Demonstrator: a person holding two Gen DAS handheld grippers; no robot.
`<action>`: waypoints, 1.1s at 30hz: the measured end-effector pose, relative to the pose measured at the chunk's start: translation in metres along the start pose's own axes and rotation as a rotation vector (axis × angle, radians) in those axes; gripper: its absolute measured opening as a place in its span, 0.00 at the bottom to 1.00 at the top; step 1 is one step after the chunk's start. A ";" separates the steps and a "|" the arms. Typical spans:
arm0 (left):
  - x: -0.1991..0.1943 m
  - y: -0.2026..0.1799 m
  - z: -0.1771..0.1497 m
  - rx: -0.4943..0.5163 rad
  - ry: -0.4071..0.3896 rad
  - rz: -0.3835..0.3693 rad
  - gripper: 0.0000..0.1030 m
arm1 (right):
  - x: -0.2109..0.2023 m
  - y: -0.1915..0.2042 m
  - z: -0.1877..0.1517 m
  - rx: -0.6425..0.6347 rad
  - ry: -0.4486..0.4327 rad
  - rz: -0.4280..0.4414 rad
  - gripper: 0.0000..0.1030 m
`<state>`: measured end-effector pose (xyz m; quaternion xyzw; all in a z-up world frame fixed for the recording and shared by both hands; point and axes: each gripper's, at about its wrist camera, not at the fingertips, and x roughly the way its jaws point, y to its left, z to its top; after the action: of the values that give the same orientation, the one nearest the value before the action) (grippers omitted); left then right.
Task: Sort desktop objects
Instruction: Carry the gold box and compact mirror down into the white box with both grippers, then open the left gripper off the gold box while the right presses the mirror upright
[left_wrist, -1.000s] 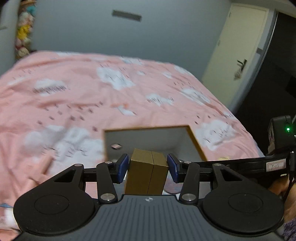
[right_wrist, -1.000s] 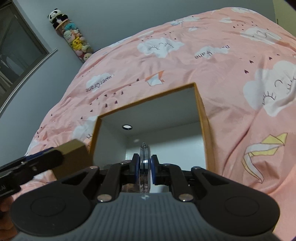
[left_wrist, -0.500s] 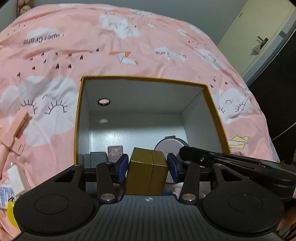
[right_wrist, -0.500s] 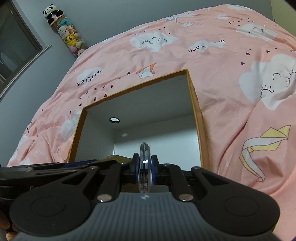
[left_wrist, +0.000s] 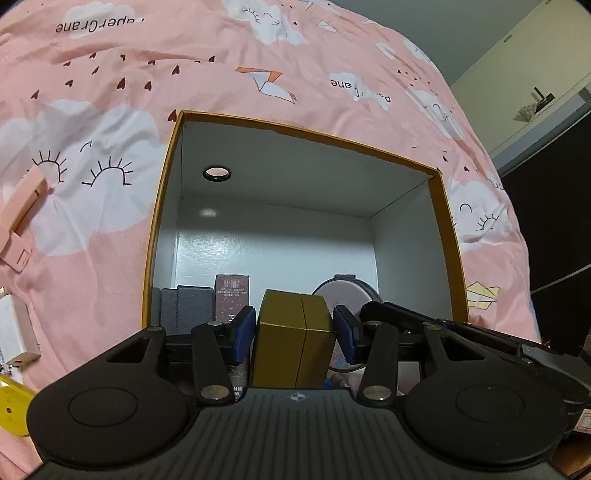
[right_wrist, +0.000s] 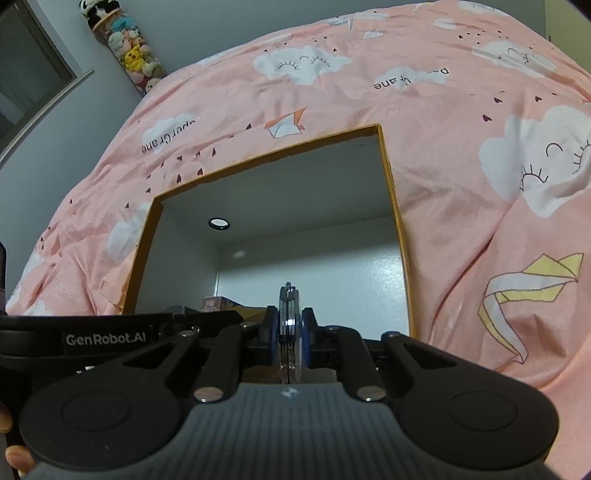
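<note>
A gold box (left_wrist: 295, 341) sits pinched between the blue pads of the left gripper (left_wrist: 294, 334), poised at the near edge of the open carton (left_wrist: 160, 221) and not yet set down. The right gripper (right_wrist: 290, 332) is pressed together on a thin round compact (right_wrist: 289, 325), held edge-on over the same carton (right_wrist: 393, 206).

The step in hand appears to be the drop-off: both items are at the carton's mouth, neither one released. The next move likely calls for lowering the gold box into a free patch of the white floor, then spreading the pads; the compact would follow.

Room is tight along the near wall. A grey case (left_wrist: 186, 308) and a glittery mauve box (left_wrist: 232, 295) stand just left of the gold box, and a round pink compact (left_wrist: 345, 295) lies just behind it to the right. The right gripper's black arm (left_wrist: 443, 328) crosses the carton's right corner, close beside the left one, so the two could knock together. The far half of the carton looks free.

Outside, on the pink cloud-print bedspread (left_wrist: 258, 55), lie a pink clip (left_wrist: 18, 221), a white plug (left_wrist: 16, 328) and a yellow item (left_wrist: 11, 410) at the left, judged still to be sorted. A door (left_wrist: 524, 77) shows at far right, and a column of plush toys (right_wrist: 125, 51) hangs on the wall.
</note>
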<state>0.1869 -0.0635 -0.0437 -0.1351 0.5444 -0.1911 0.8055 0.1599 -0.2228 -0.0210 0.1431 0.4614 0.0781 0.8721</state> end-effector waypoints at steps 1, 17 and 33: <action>0.000 0.001 0.000 -0.004 -0.003 -0.002 0.52 | 0.001 0.001 -0.001 -0.005 0.000 -0.005 0.13; 0.002 0.005 -0.003 -0.059 -0.025 -0.017 0.51 | 0.005 0.010 -0.002 -0.047 -0.018 -0.082 0.12; -0.011 0.005 -0.003 -0.077 -0.065 -0.059 0.62 | -0.005 0.010 0.001 -0.052 -0.025 -0.086 0.13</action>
<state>0.1814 -0.0542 -0.0383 -0.1878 0.5209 -0.1891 0.8110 0.1577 -0.2147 -0.0135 0.1015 0.4540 0.0507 0.8838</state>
